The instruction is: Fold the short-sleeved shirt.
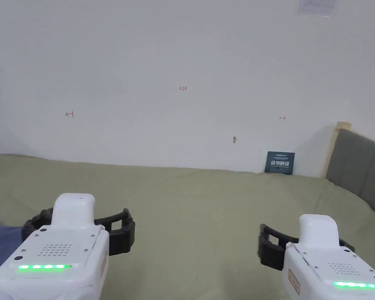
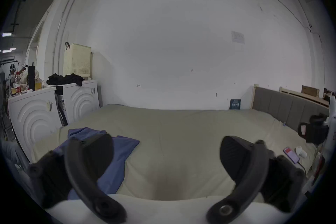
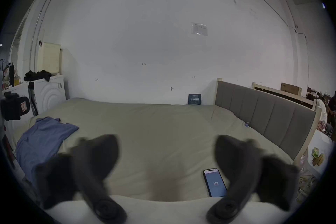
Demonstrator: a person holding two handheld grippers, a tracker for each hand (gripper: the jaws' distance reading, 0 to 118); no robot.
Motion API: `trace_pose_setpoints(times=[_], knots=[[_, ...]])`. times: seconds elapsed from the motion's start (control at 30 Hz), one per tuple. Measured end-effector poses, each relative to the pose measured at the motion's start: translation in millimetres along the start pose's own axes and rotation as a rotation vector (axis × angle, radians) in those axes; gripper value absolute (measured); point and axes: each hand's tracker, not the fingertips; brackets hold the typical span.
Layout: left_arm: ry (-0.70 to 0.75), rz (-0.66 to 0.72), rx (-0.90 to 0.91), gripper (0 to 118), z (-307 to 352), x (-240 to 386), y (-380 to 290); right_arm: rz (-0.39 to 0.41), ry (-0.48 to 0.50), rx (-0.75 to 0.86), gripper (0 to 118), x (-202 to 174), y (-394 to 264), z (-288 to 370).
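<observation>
both grippers hang above the bed (image 1: 206,203) with nothing between their jaws: my left gripper (image 2: 166,157) has its jaws spread wide over the olive sheet, and my right gripper (image 3: 166,153) is spread wide too. the blue short-sleeved shirt (image 2: 118,153) lies crumpled on the sheet at the left side of the bed, off beside my left gripper and well apart from my right one. a phone (image 3: 214,182) lies face up on the sheet near my right gripper. the grey headboard (image 3: 263,115) runs along the right, and white washing machines (image 2: 36,115) stand past the bed's left edge.
</observation>
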Motion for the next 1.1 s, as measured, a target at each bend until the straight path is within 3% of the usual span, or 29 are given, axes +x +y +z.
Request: trace_pose_setpoints(times=[0.03, 0.07, 0.1, 0.17, 0.2, 0.27, 0.37, 0.53, 0.77, 1.1], knots=[[-0.011, -0.010, -0.003, 105, 0.3, 1.4, -1.8, 0.013, -0.014, 0.001, 74, -1.7, -1.7, 0.5], [0.005, -0.021, 0.007, 54, 0.8, 3.8, -4.2, 0.035, -0.048, -0.003, 20, -3.2, -3.9, -0.1], [0.030, -0.041, 0.009, 0, -0.7, 6.7, -8.4, 0.035, -0.064, -0.001, 6, -3.0, -6.5, 0.6], [0.040, -0.020, 0.022, 0, 2.6, 4.7, -13.1, -0.030, 0.007, -0.024, 6, 1.6, -9.2, 3.0], [-0.005, 0.025, 0.019, 0, 3.0, 1.9, -13.6, -0.011, 0.000, -0.038, 6, 1.8, -9.1, 3.4], [0.045, 0.002, 0.009, 0, 3.1, -1.0, -10.9, 0.027, -0.019, -0.051, 6, -1.8, -10.7, 3.6], [0.051, 0.016, 0.010, 0, 7.6, -12.4, -5.9, -0.031, 0.013, -0.053, 5, -2.6, -6.9, 7.2], [0.106, 0.008, 0.018, 0, 24.3, -40.6, 3.7, -0.015, 0.063, -0.034, 5, -26.0, 9.4, 9.0], [0.231, 0.013, 0.035, 0, 60.1, -99.2, 12.5, 0.016, 0.199, -0.008, 5, -88.0, 28.4, 5.6], [0.523, 0.021, -0.019, 0, 147.6, -192.3, -0.3, 0.026, 0.593, -0.027, 5, -223.3, 27.7, 24.0]])
